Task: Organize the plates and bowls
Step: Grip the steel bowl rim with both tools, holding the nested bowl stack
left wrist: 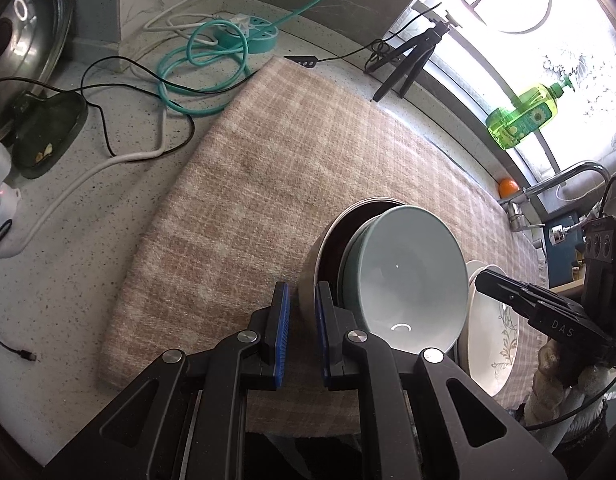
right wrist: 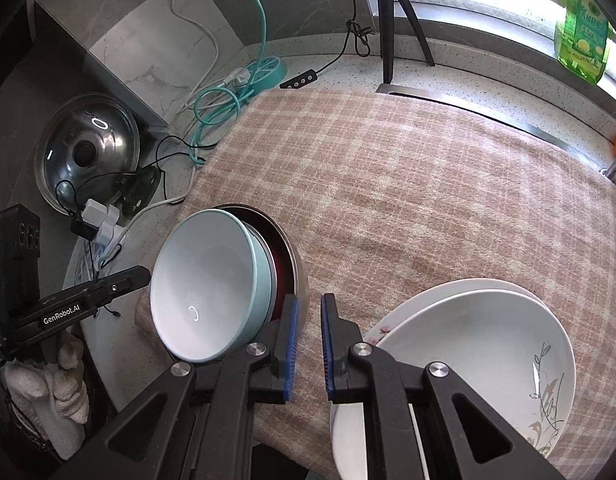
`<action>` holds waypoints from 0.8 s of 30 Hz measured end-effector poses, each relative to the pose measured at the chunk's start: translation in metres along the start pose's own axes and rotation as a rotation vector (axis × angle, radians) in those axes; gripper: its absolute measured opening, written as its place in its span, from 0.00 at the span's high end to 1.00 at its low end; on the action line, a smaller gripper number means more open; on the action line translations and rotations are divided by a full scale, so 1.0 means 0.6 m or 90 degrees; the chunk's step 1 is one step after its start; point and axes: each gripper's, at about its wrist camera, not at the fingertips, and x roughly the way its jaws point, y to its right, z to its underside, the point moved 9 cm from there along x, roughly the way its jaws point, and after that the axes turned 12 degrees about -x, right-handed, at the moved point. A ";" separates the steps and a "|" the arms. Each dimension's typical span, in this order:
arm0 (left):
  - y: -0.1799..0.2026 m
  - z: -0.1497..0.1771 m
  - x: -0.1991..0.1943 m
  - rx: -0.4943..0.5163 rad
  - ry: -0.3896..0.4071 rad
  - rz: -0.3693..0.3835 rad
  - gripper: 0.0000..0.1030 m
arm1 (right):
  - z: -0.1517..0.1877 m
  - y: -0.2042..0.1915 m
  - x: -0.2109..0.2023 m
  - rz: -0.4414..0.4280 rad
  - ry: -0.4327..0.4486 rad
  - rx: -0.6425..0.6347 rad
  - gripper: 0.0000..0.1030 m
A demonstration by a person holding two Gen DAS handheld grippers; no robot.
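cloth (right wrist: 408, 184): woven checked fabric, matt, slightly fuzzy
counter (left wrist: 59, 280): speckled stone look, smooth, low sheen
teal bowl (right wrist: 203, 284): glazed ceramic, glossy, bright light glints inside
steel bowl (right wrist: 299, 276): brushed metal outside, dull shine; dark reddish gloss inside
white plates (right wrist: 468, 344): glazed ceramic, glossy, printed flower patterns
pads (left wrist: 281, 320): blue, ribbed, rubbery, matt
left gripper (left wrist: 301, 322): black matt plastic, shiny metal pivot pins
right gripper (right wrist: 310, 344): same black plastic and metal pins
lid (right wrist: 87, 148): polished metal and glass, mirror-bright
bottle (left wrist: 522, 114): clear green plastic, glossy
glove (right wrist: 63, 384): white knitted cloth, rough
wall (right wrist: 119, 44): marbled tile, smooth, glossy
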 end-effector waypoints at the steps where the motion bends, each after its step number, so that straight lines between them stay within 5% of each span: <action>1: 0.000 -0.001 0.000 0.000 0.001 0.001 0.90 | 0.000 0.000 0.003 -0.005 -0.003 0.003 0.90; 24: 0.010 0.005 0.022 0.039 -0.036 -0.005 0.90 | 0.005 -0.006 0.045 -0.039 -0.037 0.030 0.90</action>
